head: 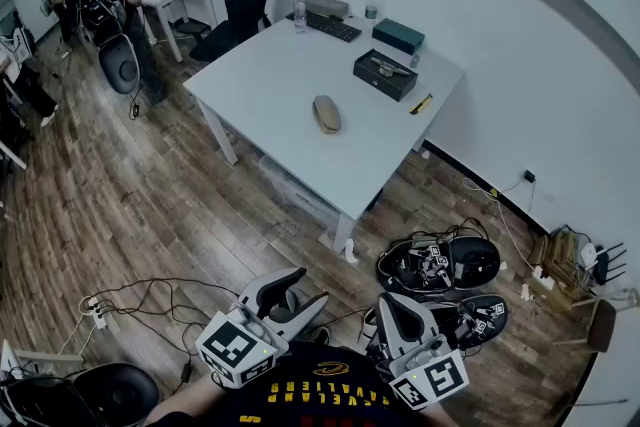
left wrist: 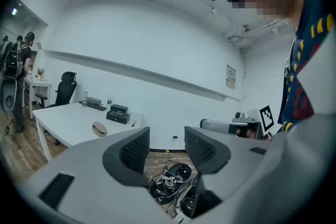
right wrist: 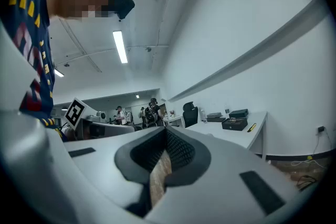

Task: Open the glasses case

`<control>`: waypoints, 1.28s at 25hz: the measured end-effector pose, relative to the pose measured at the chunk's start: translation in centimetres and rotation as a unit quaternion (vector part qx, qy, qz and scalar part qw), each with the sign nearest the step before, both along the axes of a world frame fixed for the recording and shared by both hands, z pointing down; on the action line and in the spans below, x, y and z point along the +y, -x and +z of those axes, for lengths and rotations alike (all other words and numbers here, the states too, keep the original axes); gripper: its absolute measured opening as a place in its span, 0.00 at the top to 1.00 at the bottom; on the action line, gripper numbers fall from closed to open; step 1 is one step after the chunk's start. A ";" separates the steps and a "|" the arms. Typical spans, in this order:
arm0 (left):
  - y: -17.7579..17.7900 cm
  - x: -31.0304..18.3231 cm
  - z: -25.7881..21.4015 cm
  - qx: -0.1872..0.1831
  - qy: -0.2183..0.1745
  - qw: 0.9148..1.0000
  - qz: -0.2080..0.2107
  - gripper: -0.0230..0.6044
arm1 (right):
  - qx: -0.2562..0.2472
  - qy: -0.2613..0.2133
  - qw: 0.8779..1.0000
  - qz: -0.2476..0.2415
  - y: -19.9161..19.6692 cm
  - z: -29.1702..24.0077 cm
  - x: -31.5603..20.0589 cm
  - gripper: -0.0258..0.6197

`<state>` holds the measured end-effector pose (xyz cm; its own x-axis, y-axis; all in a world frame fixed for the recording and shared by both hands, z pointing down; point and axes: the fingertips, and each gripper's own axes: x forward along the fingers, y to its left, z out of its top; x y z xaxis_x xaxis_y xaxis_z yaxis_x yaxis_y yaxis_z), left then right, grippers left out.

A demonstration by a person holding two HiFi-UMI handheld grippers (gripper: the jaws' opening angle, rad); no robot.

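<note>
Wide office room, wooden floor point(head: 150, 205), and one white desk point(head: 280, 85) standing across it from the person. That's where the action will be. The glasses case point(head: 326, 113) lies closed out on the desk's bare middle, a tan oval all by itself, with the black box point(head: 385, 75) and the keyboard point(head: 325, 25) well beyond it toward the wall. Down at the bottom of the head view both tools hang close to the person's body, well apart from the desk. The left tool point(head: 292, 287) has its jaws standing apart with nothing between them (only the tangle of gear on the floor point(left wrist: 170, 178) shows through the gap). The right tool point(head: 397, 303) has its pads pressed together and is carrying nothing. Now the geometry that matters: the case sits straight ahead and away, roughly on the line between the two tools, perhaps a touch toward the left one's side, and its long axis runs more or less away from the person, not across. From the left tool point(left wrist: 167, 147) the case point(left wrist: 99, 129) shows off to the left of the jaws, so that tool isn't aimed at it. The right tool point(right wrist: 165, 132) points level, with the desk off to its right. By my reading the job hasn't begun, and the whole approach comes first.
</note>
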<state>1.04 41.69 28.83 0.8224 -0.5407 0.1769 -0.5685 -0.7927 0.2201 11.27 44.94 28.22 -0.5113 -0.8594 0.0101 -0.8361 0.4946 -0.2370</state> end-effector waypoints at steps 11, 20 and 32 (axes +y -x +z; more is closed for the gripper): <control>-0.4 -0.4 0.8 0.002 0.019 1.000 -0.010 0.61 | -0.012 0.013 1.000 -0.010 -0.6 1.0 -0.9 0.93; -0.4 -1.1 0.9 0.008 0.018 1.000 -0.009 0.61 | -0.016 0.013 1.000 0.000 -0.5 1.0 -2.0 0.93; 0.6 -5.1 1.8 0.019 0.032 0.999 -0.017 0.61 | -0.015 0.035 0.999 0.008 -0.2 1.5 -6.9 0.93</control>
